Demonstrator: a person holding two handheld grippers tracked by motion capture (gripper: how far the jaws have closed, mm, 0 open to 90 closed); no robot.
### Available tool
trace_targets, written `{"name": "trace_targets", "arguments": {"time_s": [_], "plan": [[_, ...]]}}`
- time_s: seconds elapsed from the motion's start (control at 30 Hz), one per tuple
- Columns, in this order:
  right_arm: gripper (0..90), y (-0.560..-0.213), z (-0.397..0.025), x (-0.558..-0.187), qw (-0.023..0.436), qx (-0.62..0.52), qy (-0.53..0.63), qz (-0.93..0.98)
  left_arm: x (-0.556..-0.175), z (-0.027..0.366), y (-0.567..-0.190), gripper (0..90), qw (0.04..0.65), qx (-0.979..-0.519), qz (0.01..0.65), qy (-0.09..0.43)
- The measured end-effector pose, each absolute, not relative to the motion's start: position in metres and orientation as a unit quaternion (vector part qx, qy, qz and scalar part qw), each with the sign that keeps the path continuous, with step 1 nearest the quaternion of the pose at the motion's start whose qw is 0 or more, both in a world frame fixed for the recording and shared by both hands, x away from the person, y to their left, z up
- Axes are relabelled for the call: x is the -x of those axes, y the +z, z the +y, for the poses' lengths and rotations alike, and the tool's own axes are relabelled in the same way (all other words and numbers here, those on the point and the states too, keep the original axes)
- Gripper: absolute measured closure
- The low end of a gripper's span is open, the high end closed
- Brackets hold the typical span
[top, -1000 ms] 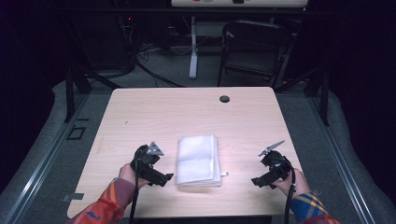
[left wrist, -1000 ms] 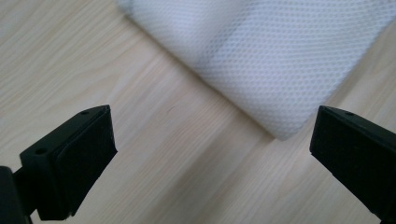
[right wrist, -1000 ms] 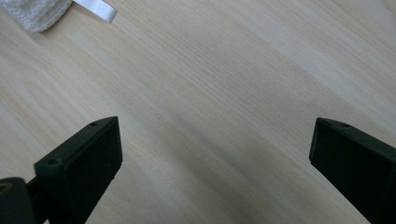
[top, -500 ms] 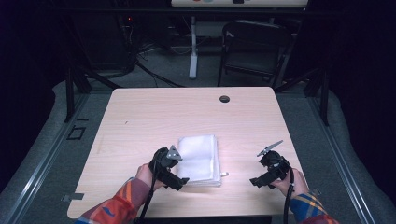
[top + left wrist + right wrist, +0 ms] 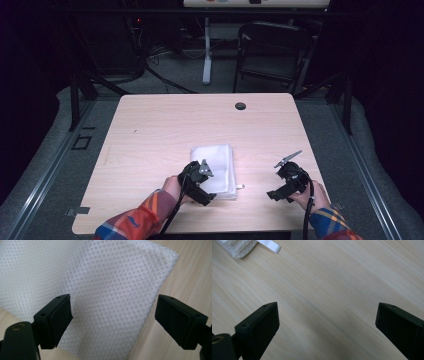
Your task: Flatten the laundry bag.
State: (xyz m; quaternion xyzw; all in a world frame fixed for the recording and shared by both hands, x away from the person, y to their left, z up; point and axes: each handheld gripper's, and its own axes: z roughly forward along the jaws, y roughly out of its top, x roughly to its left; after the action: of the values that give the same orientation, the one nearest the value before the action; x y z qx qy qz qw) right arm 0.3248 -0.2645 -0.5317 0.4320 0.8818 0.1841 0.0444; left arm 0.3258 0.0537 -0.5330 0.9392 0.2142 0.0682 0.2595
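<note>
Step in hand, as I judge it: approach for a grasp on the folded white mesh cloth (image 5: 216, 165), which lies flat on the wooden table (image 5: 160, 130) near the front edge, slightly left of centre.

Left gripper (image 5: 202, 187) sits low at the cloth's near-left corner, tilted forward and down. In the left gripper view its 2 jaws stand wide apart and hold nothing; the mesh (image 5: 112, 290) lies between and beyond them, 1 folded edge running toward the right jaw.

Right gripper (image 5: 285, 186) rests well to the right of the cloth, hand low near the front edge. Jaws wide apart, nothing held; its view looks onto bare wood, with a cloth corner and a white ribbon tab (image 5: 270, 245) at upper left.

Next move probably calls for lowering the left jaws to straddle the cloth edge, then closing.
</note>
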Motion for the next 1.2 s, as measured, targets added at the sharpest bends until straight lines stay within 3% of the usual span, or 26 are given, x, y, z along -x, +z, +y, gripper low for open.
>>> {"name": "trace_targets", "arguments": {"time_s": [0.67,0.87,0.93,1.0,1.2], "plan": [[8.9,-0.533,-0.260,-0.323,0.039,-0.432,0.192,0.880,-0.326,0.033,-0.553,33.1,0.229,-0.951,0.187,0.090],[10.2,-0.535,-0.257,-0.322,0.037,-0.432,0.194,0.880,-0.324,0.033,-0.553,52.1,0.235,-0.953,0.172,0.083],[10.6,-0.532,-0.258,-0.324,0.034,-0.420,0.183,0.888,-0.324,0.034,-0.553,53.5,0.241,-0.952,0.169,0.077],[11.1,-0.534,-0.255,-0.323,0.037,-0.426,0.188,0.884,-0.325,0.035,-0.552,63.5,0.244,-0.952,0.170,0.073],[11.4,-0.534,-0.254,-0.323,0.029,-0.421,0.189,0.887,-0.328,0.038,-0.551,71.3,0.255,-0.949,0.173,0.058]]}}
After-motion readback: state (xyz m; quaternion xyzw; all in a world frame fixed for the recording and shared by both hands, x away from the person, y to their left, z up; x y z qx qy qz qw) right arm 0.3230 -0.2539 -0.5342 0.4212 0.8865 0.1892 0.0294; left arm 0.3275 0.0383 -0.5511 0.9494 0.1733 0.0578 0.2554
